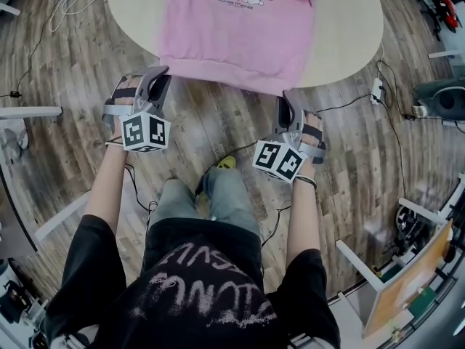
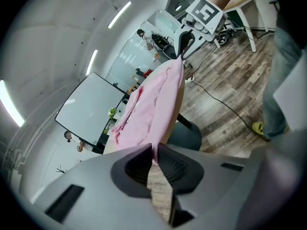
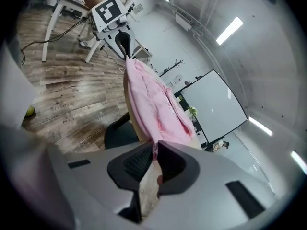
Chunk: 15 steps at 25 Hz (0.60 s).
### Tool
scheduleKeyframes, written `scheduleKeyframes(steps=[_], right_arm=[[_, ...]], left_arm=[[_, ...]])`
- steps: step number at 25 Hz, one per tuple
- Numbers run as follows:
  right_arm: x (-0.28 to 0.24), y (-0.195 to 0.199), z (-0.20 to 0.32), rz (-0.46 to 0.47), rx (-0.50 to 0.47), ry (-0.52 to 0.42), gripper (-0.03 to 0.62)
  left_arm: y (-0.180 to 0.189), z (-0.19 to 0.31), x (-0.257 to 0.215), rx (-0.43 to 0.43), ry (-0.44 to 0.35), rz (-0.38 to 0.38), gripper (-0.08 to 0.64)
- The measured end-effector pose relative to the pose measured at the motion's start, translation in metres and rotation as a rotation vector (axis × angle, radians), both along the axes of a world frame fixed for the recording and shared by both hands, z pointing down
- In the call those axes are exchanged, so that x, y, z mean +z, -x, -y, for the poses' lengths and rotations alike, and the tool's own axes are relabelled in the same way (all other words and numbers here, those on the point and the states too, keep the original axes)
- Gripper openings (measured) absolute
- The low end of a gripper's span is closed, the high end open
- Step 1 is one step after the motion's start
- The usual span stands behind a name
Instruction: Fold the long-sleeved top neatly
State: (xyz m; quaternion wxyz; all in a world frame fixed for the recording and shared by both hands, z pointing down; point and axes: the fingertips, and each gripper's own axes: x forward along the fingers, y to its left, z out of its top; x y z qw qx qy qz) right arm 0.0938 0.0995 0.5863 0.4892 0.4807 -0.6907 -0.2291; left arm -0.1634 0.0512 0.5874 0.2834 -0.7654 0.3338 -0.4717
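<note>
Left gripper (image 1: 161, 75) is pinched tight on the hem of the pink top (image 1: 240, 35) at the near edge of the table (image 1: 349, 27). Right gripper (image 1: 285, 97) likewise clamps that hem, further right along the edge

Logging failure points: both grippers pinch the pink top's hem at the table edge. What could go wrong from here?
The left gripper and right gripper each hold only a thin edge of the top's hem; it may slip out when lifted.
The hem already overhangs the table, so a pull toward the person could drag the top to the floor.
Uneven lifting could skew the fold.
</note>
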Motion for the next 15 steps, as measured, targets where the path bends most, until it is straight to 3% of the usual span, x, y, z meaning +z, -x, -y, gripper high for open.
scheduleKeyframes(steps=[15], right_arm=[[-0.016,0.004,-0.053,0.024,0.029,0.105,0.038]], left_arm=[[0.007,-0.045,-0.021,0.046,0.134,-0.013,0.026]])
